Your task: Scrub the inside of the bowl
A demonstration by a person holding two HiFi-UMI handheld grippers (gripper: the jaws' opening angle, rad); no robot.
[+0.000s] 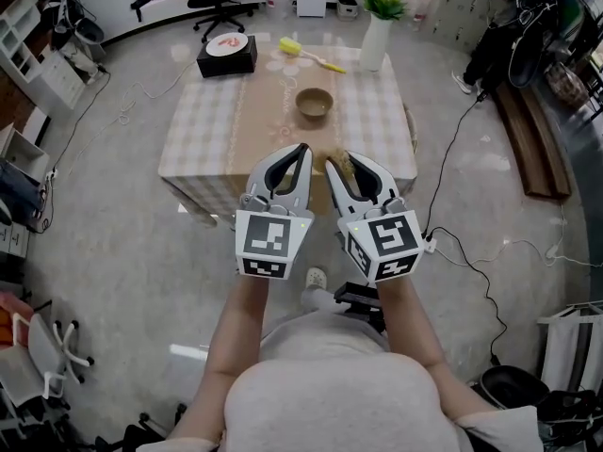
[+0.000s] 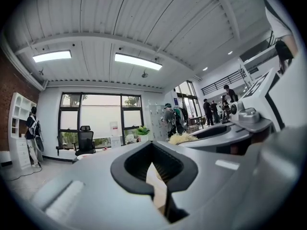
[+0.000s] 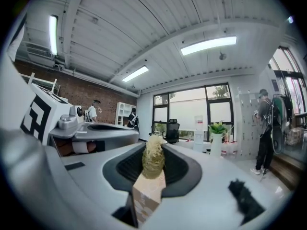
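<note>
The left gripper (image 1: pixel 302 151) and right gripper (image 1: pixel 340 161) are side by side over the near edge of the table (image 1: pixel 203 149). A straw-coloured scrubber (image 1: pixel 344 169) sits at the right gripper's tips. Ahead of both stands the bowl (image 1: pixel 314 103), and farther ahead lies a yellow brush (image 1: pixel 306 55).

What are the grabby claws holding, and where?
The right gripper pinches a straw-coloured scrubber by its lower part; the top pokes up above the jaws. The left gripper is shut, empty.
</note>
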